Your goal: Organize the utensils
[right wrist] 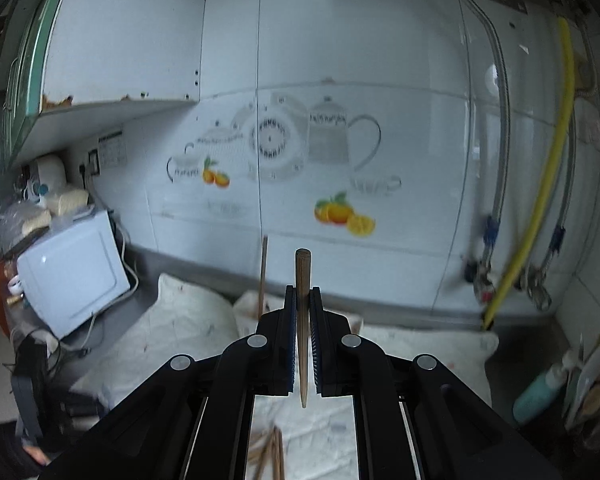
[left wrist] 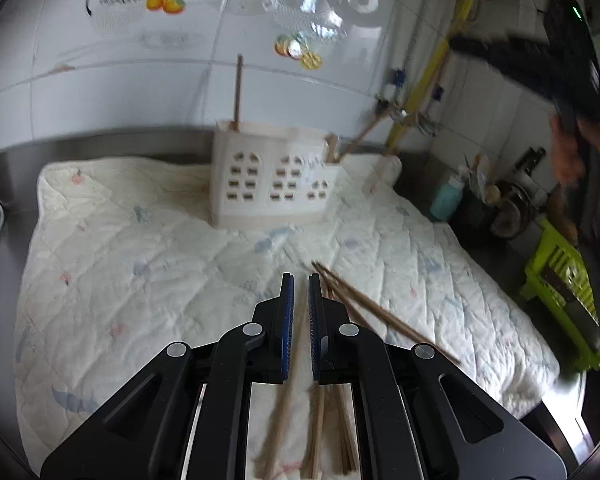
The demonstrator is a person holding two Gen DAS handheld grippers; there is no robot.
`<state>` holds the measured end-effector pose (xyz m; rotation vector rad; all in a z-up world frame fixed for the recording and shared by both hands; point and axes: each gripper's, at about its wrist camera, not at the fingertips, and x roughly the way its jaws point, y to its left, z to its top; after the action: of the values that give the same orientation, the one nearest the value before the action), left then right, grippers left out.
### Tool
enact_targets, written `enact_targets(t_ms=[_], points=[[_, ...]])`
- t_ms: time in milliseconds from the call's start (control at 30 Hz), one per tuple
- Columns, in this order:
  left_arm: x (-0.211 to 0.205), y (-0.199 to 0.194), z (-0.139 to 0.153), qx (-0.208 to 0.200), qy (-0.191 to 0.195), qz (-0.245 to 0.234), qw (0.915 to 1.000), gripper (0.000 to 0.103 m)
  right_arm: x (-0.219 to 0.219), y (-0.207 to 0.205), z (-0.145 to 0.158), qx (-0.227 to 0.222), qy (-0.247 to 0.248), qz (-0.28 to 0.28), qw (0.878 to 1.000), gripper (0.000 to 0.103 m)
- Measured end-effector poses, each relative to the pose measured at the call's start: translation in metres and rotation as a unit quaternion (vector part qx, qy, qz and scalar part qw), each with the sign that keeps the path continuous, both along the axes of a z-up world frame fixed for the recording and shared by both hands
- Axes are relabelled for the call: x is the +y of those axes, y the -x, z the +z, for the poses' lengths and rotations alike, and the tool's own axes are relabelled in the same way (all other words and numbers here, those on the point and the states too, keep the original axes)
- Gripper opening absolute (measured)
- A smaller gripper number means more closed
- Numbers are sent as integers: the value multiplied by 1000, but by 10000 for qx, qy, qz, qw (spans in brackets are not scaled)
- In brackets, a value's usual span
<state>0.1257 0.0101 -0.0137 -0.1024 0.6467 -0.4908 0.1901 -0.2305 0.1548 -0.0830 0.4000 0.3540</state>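
A white perforated utensil holder [left wrist: 272, 178] stands at the back of a quilted cloth [left wrist: 140, 260], with one chopstick upright in its left compartment [left wrist: 238, 88]. Several loose wooden chopsticks [left wrist: 364, 308] lie on the cloth near me. My left gripper [left wrist: 299, 280] hovers low over them, its jaws a narrow gap apart with a chopstick lying below the gap. My right gripper [right wrist: 303, 292] is shut on one wooden chopstick [right wrist: 302, 276], held upright, high above the cloth. It shows blurred at the upper right of the left wrist view [left wrist: 540, 68]. The holder's top edge [right wrist: 256, 300] peeks behind the fingers.
A tiled wall with fruit and teapot decals stands behind. A white appliance [right wrist: 72, 272] sits at left. A teal bottle [left wrist: 446, 200], jars and a green rack [left wrist: 564, 280] crowd the right side. Hoses and a yellow pipe [right wrist: 548, 184] hang on the wall at right.
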Motion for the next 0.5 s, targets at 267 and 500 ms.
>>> enact_targets(t_ms=[267,500], points=[[8,24,-42,472,-277,-131,9984,25,12,-7,3,-89,50,29,9999,6],[8,32,-84,869,-452,-176,9950,31,15,-3,-2,-64,119,44,9999,6]])
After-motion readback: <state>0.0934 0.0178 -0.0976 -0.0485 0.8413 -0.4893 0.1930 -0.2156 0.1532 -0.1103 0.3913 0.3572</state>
